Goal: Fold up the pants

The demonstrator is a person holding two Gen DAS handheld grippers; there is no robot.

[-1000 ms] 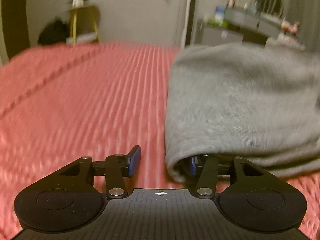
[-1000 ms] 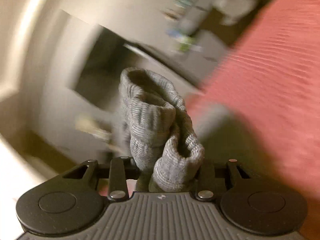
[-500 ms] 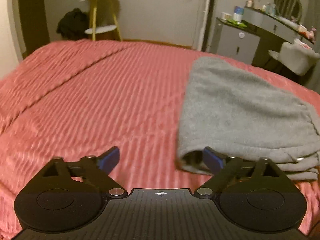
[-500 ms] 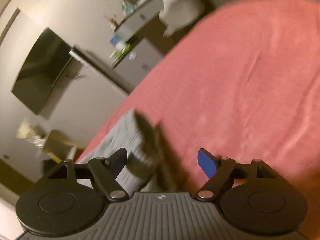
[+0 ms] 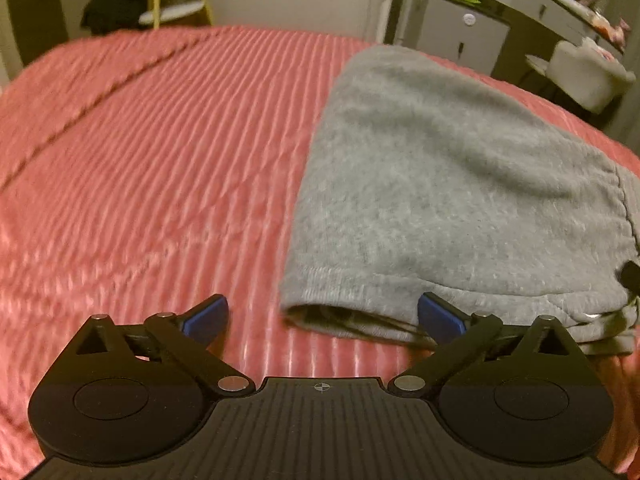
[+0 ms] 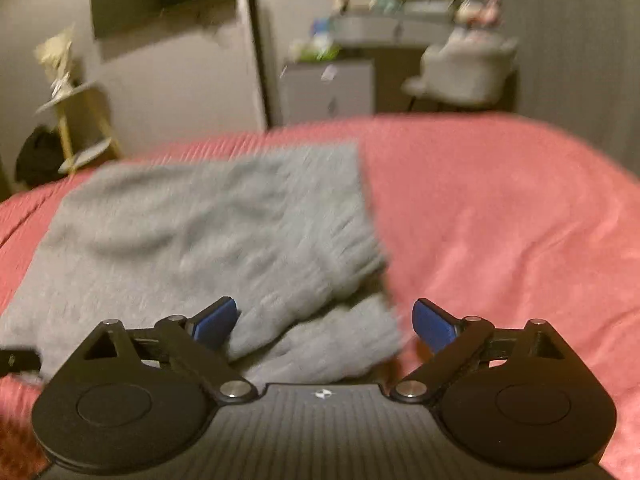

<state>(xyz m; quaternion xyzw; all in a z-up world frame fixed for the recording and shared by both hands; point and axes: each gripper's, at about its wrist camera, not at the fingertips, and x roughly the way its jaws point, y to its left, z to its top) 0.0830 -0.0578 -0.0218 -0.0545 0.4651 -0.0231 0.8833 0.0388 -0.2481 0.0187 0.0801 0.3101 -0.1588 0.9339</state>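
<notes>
Grey pants [image 5: 460,184] lie folded on the red bedspread [image 5: 140,160]; both tongs (blue-tipped) opening, pinching nothing.

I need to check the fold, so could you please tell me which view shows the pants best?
The left wrist view: the pants are sharp there, lying folded on the bed, with layered edges at the near end. The right wrist view shows them too, but blurred, so the layers are hard to read.

Plain grey pants [image 5: 452,184] are seen beyond the jaws, on a bed [image 5: 152,168] covered in ribbed salmon-red fabric.
</notes>
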